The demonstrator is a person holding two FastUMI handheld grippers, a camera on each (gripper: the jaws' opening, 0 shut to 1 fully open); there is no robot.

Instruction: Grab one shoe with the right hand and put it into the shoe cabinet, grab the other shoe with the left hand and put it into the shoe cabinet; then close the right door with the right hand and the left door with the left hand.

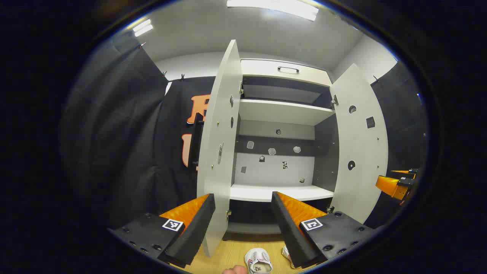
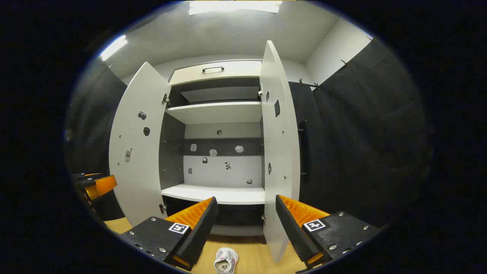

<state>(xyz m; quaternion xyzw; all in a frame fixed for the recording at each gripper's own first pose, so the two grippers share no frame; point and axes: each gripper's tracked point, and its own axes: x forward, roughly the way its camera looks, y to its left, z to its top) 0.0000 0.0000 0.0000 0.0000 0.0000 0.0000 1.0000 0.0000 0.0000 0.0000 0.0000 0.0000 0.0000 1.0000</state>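
Left gripper view: left gripper fingers spread apart, nothing between them, facing shoe cabinet, left door and right door swung open. Two shoes on floor below, in front of cabinet. Right gripper view: right gripper fingers apart, empty; one shoe on floor between them.

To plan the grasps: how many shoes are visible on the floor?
2. One white shoe lies on the wooden floor before the open cabinet; the second shoe sits beside it, mostly hidden behind a finger of the left claw.
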